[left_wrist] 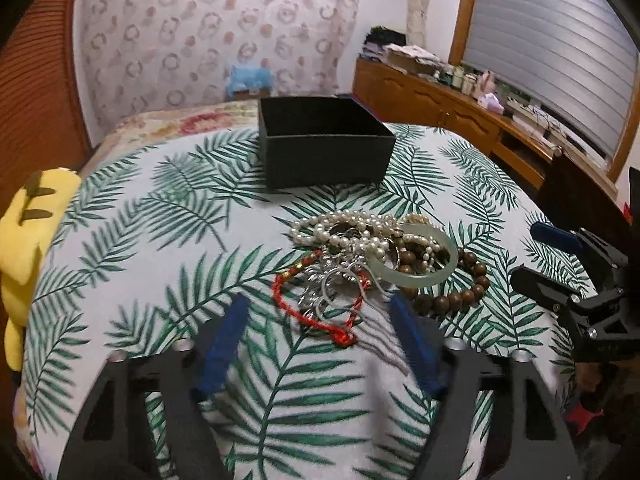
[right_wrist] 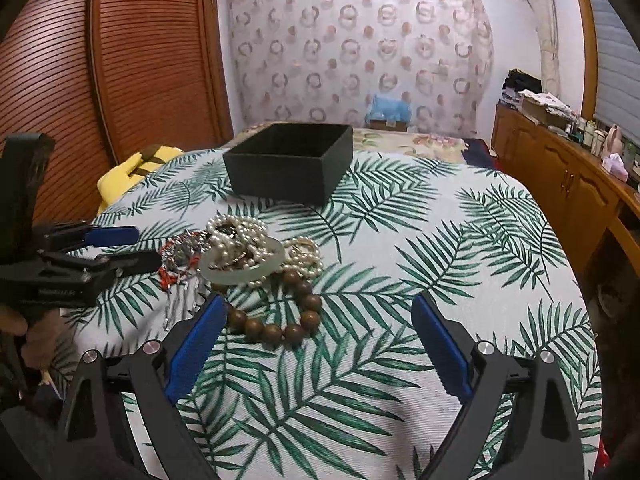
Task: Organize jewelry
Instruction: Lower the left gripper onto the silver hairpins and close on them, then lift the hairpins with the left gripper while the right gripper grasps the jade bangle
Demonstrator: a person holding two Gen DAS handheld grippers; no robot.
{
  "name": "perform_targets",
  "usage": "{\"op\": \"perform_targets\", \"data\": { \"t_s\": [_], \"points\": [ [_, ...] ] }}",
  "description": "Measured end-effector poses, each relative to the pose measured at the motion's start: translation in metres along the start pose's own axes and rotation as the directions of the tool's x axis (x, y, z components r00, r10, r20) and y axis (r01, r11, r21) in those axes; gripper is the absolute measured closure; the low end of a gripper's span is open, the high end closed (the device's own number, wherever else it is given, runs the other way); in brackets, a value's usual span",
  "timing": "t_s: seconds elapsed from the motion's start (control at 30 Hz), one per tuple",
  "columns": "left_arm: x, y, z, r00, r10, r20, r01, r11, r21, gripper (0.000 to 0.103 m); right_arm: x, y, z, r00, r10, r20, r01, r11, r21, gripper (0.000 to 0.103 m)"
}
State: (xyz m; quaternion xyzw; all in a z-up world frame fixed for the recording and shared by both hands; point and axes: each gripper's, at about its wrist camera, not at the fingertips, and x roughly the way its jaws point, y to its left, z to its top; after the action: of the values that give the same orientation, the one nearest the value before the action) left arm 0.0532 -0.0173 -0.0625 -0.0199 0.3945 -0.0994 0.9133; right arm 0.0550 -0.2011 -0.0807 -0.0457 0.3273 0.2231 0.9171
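Observation:
A tangled pile of jewelry lies on the leaf-print cloth: pearl strands point(left_wrist: 340, 226) point(right_wrist: 236, 228), a pale green jade bangle point(left_wrist: 416, 256) point(right_wrist: 240, 266), a red cord bracelet point(left_wrist: 316, 312) point(right_wrist: 176, 268), silver chains point(left_wrist: 332, 284) and a brown wooden bead bracelet point(left_wrist: 452, 292) point(right_wrist: 280, 320). An open black box point(left_wrist: 324, 148) point(right_wrist: 288, 160) stands behind the pile. My left gripper point(left_wrist: 320, 304) is open, its fingers straddling the near edge of the pile over the red cord. My right gripper point(right_wrist: 318, 304) is open, just right of the bead bracelet. Each gripper shows in the other's view point(left_wrist: 556, 264) point(right_wrist: 124, 248).
The leaf-print cloth point(left_wrist: 160, 216) point(right_wrist: 440, 240) covers a bed. A yellow plush toy point(left_wrist: 28, 240) point(right_wrist: 132, 172) lies at its left edge. A wooden cabinet point(left_wrist: 440, 112) point(right_wrist: 560, 184) with clutter runs along the right. A slatted wooden door point(right_wrist: 140, 60) stands at the left.

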Motion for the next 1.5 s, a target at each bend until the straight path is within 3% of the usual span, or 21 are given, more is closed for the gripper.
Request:
{"op": "perform_targets", "data": {
  "t_s": [0.43,0.5,0.7,1.2,1.5],
  "points": [
    [0.031,0.008,0.016,0.995,-0.076,-0.068,0.077,0.997,-0.001,0.067,0.011,-0.003,-0.004,0.999,0.018,-0.036,-0.019,1.0,-0.016,0.008],
    [0.03,0.008,0.018,0.994,-0.093,-0.064,0.093,0.996,-0.01,0.077,0.011,-0.004,-0.004,0.999,0.022,-0.038,-0.022,1.0,-0.015,0.008],
    [0.016,0.013,0.016,0.995,-0.098,-0.031,0.097,0.995,-0.024,0.096,0.011,-0.004,-0.004,0.999,0.023,-0.033,-0.023,1.0,-0.007,0.008],
    [-0.028,0.001,0.014,0.988,-0.106,0.109,0.11,0.993,-0.036,0.097,0.011,-0.004,0.001,0.999,0.021,-0.029,-0.022,0.999,-0.029,0.008],
    [-0.028,0.014,0.016,0.985,0.018,0.174,-0.015,1.0,-0.017,0.097,0.012,0.011,0.009,1.0,0.025,-0.019,-0.027,0.998,-0.062,0.008]
  ]
}}
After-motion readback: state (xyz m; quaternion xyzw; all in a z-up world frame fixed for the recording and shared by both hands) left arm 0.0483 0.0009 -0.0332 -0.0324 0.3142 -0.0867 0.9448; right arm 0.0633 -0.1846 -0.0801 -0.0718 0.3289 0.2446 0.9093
